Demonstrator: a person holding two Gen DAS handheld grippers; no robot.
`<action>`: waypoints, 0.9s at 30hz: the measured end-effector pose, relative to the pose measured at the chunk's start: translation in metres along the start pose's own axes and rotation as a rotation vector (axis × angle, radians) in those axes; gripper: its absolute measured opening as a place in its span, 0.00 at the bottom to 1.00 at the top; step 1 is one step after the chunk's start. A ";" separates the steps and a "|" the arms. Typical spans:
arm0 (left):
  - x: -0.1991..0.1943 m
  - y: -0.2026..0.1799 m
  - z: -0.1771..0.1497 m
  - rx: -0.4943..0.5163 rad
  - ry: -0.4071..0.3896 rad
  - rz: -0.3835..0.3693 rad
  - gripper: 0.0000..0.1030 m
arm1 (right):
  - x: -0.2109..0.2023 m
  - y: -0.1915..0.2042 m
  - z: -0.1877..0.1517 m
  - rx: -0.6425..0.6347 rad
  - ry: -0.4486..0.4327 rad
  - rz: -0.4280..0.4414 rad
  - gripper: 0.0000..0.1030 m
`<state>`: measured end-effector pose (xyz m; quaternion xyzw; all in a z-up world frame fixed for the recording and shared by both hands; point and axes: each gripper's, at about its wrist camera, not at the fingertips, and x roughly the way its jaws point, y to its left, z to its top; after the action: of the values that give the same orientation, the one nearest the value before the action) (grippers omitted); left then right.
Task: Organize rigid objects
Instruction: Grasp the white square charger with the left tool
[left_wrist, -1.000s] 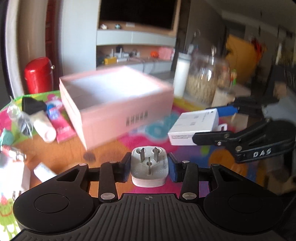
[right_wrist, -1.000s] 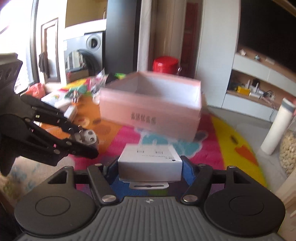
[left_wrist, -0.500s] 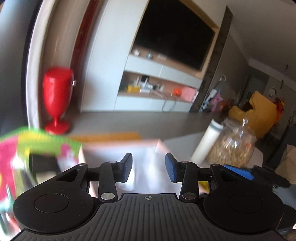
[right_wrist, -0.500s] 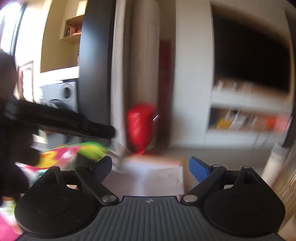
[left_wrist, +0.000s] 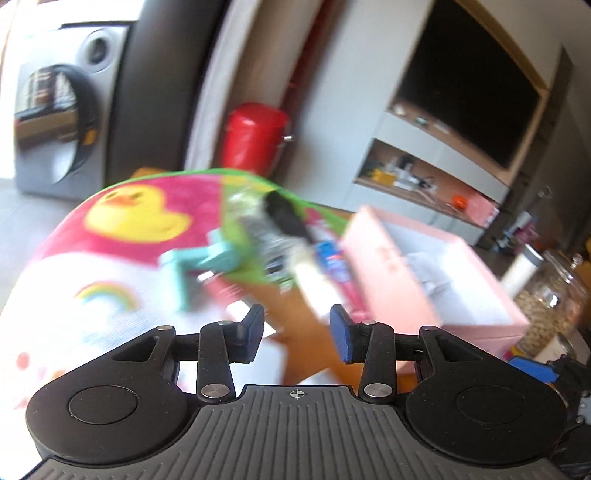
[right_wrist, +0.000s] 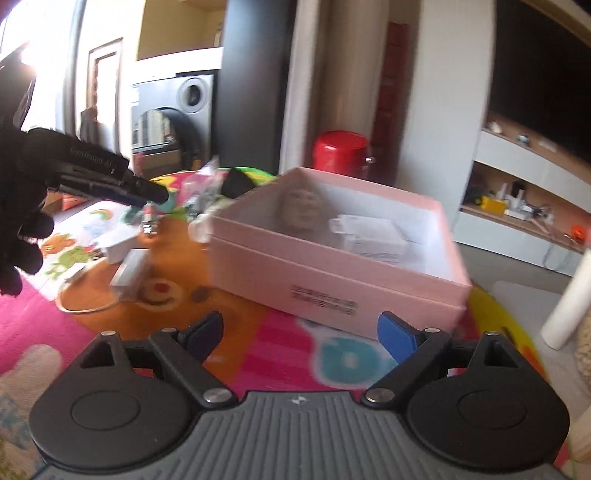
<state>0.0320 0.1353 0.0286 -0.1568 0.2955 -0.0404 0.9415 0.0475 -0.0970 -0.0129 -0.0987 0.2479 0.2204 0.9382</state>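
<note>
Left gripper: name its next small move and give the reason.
Probably ease the left gripper forward and down toward the teal object on the mat. It is open and holds nothing, while the pink box already holds a white box. Loose items are lying left of the pink box, though blur hides which is easiest to grasp.

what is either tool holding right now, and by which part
Nothing. The left tool and the right tool both stand open with only air between their pads; the white box lies inside the pink box.
</note>
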 end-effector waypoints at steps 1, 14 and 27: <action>-0.002 0.010 -0.001 -0.012 -0.001 0.019 0.42 | 0.002 0.006 0.003 -0.005 0.001 0.021 0.89; -0.010 0.038 -0.007 0.026 0.058 0.011 0.42 | 0.064 0.093 0.047 -0.065 0.114 0.262 0.58; 0.019 0.004 -0.015 0.210 0.100 0.079 0.38 | 0.049 0.081 0.028 -0.109 0.151 0.224 0.59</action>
<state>0.0392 0.1315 0.0051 -0.0432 0.3422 -0.0419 0.9377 0.0597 0.0009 -0.0194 -0.1377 0.3148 0.3287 0.8797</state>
